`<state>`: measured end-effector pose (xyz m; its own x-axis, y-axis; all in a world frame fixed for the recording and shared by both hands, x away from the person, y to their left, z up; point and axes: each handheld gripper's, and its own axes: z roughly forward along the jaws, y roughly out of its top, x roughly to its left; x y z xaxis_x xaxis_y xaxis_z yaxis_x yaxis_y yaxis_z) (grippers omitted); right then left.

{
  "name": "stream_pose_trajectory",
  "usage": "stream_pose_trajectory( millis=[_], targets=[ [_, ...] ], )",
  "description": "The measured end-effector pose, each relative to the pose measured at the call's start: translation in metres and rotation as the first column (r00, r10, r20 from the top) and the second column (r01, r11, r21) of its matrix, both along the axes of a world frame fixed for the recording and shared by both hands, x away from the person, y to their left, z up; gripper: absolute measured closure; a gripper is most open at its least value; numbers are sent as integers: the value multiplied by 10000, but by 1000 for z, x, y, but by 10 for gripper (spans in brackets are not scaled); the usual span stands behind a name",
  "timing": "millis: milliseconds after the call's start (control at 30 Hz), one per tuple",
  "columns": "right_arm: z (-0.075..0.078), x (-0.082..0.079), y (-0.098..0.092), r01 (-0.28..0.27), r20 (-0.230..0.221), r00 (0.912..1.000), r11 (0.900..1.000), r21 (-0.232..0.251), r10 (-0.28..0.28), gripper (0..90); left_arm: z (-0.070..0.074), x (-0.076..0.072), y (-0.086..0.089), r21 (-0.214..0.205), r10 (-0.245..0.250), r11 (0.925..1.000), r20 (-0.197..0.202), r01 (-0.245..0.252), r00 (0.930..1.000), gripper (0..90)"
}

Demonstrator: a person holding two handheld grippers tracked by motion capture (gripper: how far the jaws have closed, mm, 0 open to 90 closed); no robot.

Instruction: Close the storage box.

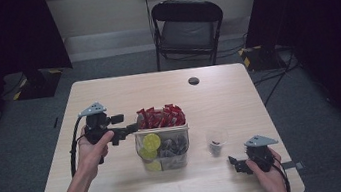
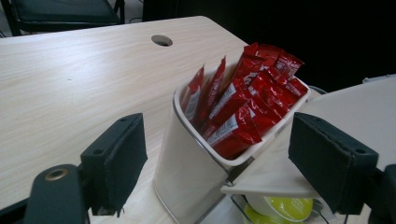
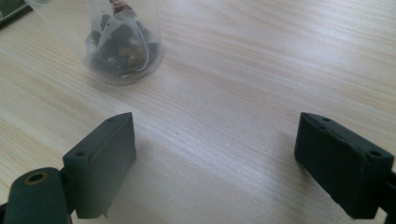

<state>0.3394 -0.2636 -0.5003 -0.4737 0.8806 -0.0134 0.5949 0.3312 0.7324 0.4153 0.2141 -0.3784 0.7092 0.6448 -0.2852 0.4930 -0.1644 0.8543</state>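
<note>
The left gripper held its fingers wide apart, and the white plastic organizer box stood between them, its upper compartment packed with red foil sachets. A yellow-lidded capsule lay just below the right finger. The right gripper, fingers also spread, rested over bare light wooden table, a clear plastic cup of dark pieces ahead of its left finger.

From my seat, the clear cup is cut off at the upper left of the right gripper view, its dark contents blurred. In the left gripper view, the organiser's lower compartments and yellow pod run off the bottom edge.
</note>
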Motion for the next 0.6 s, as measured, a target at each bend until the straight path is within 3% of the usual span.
stream_pose_trajectory(
  millis=[600],
  targets=[
    [0,0,0,15,-22,10000,10000,-9,-15,119,-13,-9,-2,531,-201,9983,-410,223,9990,169]
  ],
)
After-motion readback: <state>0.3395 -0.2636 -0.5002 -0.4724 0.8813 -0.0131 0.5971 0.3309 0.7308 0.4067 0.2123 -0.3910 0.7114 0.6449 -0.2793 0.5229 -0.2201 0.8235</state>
